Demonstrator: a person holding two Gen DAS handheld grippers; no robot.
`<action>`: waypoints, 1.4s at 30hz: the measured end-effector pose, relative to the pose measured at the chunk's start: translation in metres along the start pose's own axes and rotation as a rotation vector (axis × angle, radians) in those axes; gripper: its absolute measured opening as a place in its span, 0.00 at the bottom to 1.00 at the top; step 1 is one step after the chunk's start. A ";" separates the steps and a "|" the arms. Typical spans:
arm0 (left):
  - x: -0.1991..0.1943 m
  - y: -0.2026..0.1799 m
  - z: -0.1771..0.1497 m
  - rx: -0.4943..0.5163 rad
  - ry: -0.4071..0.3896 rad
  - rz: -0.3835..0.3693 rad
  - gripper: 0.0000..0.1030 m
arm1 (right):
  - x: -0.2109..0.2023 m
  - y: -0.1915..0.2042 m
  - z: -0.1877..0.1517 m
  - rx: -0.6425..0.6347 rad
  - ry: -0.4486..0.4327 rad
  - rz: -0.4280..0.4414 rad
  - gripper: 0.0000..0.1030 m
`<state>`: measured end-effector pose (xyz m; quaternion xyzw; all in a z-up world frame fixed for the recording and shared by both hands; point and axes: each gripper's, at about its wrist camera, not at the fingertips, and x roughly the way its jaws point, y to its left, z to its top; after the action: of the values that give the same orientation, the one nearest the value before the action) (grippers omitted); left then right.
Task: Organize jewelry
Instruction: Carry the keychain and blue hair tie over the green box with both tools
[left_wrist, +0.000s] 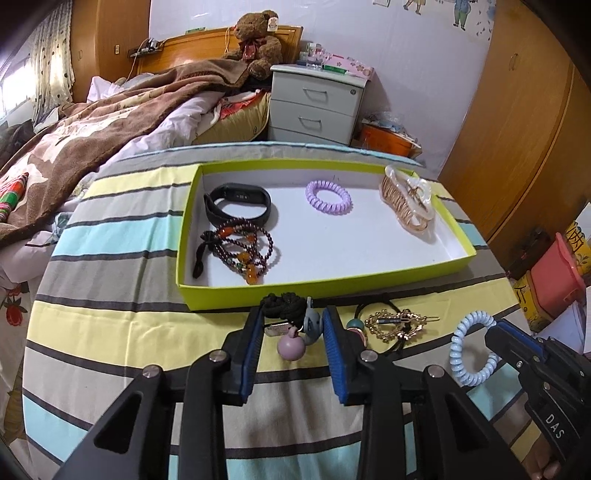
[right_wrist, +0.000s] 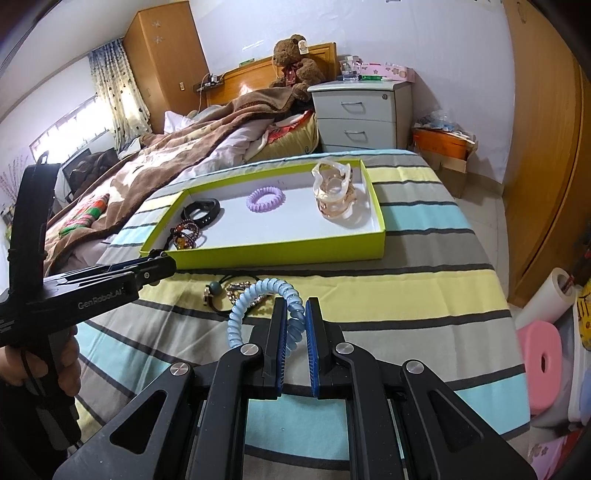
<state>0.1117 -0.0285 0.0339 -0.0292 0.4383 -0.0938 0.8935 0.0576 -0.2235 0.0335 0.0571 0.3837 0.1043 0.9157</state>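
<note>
A lime-green tray (left_wrist: 295, 291) (right_wrist: 273, 254) on the striped cloth holds a black smart band (left_wrist: 236, 206), a dark bead bracelet (left_wrist: 243, 251), a purple coil hair tie (left_wrist: 328, 196) (right_wrist: 266, 199) and a gold-and-pearl hair claw (left_wrist: 408, 203) (right_wrist: 336, 195). My left gripper (left_wrist: 293, 325) is open around a keychain with a pink ball charm (left_wrist: 291, 345) and black cord (left_wrist: 284, 302), just in front of the tray. My right gripper (right_wrist: 295, 314) is shut on a light-blue coil hair tie (right_wrist: 255, 306) (left_wrist: 469, 350). A gold hair clip (left_wrist: 395, 325) and a black elastic with a teal bead (right_wrist: 214, 288) lie between the grippers.
The cloth-covered table (left_wrist: 110, 332) stands beside a bed with a brown blanket (left_wrist: 92, 140). A grey nightstand (left_wrist: 314, 107) and a teddy bear (left_wrist: 255, 40) are behind. A wooden wardrobe (right_wrist: 546, 166), a pink stool (right_wrist: 543, 362) and boxes stand at the right.
</note>
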 end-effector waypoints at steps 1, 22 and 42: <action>-0.003 0.000 0.000 0.000 -0.006 -0.003 0.33 | -0.001 0.001 0.001 -0.002 -0.003 0.000 0.10; -0.025 0.007 0.051 0.007 -0.091 -0.049 0.33 | 0.005 0.010 0.054 -0.017 -0.062 -0.001 0.10; 0.051 0.004 0.109 0.026 -0.017 -0.078 0.33 | 0.088 0.014 0.082 -0.030 0.048 -0.020 0.10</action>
<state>0.2283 -0.0373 0.0605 -0.0355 0.4278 -0.1337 0.8932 0.1747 -0.1912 0.0327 0.0371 0.4047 0.1021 0.9080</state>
